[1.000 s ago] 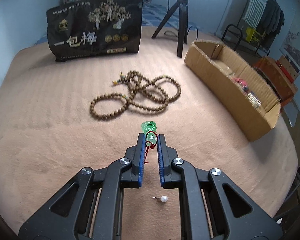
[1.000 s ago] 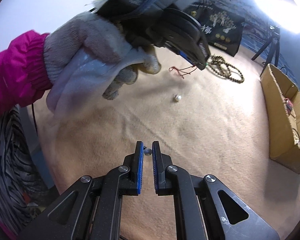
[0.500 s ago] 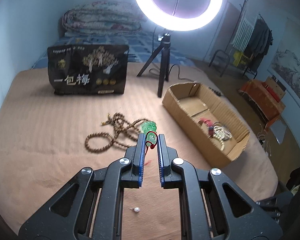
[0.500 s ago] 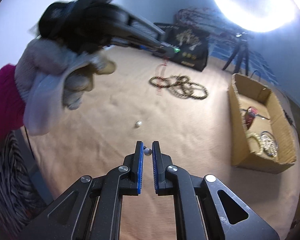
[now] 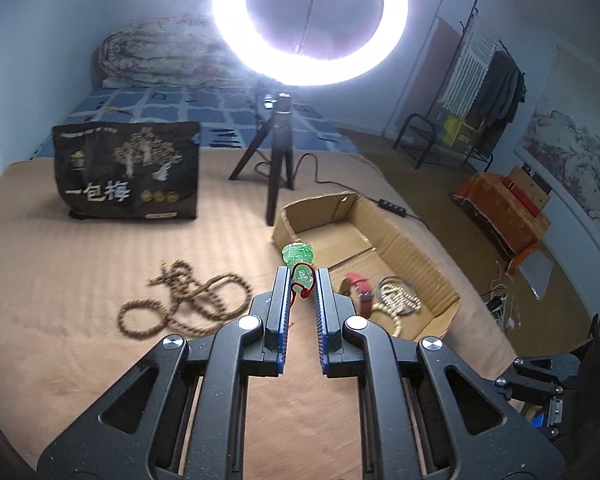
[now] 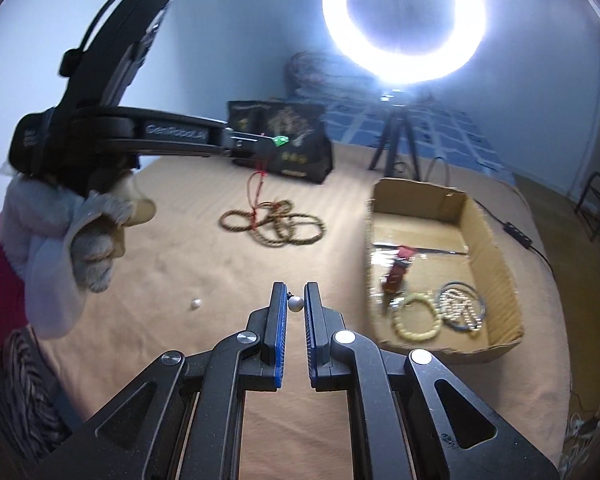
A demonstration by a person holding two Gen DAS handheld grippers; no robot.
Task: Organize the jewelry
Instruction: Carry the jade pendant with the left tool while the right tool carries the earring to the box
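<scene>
Left tool (image 5: 301,280), green pendant (image 5: 298,257) now nearer box (image 5: 404,240)

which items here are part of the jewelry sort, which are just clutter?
Job:
green jade pendant on red cord
pearl stud in right gripper
loose pearl stud
brown wooden bead necklace
open cardboard box

Clutter:
black printed bag
ring light tripod

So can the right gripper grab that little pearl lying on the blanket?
Probably not yet: the right gripper is already shut on a pearl earring. The loose pearl itself lies uncovered.
</scene>
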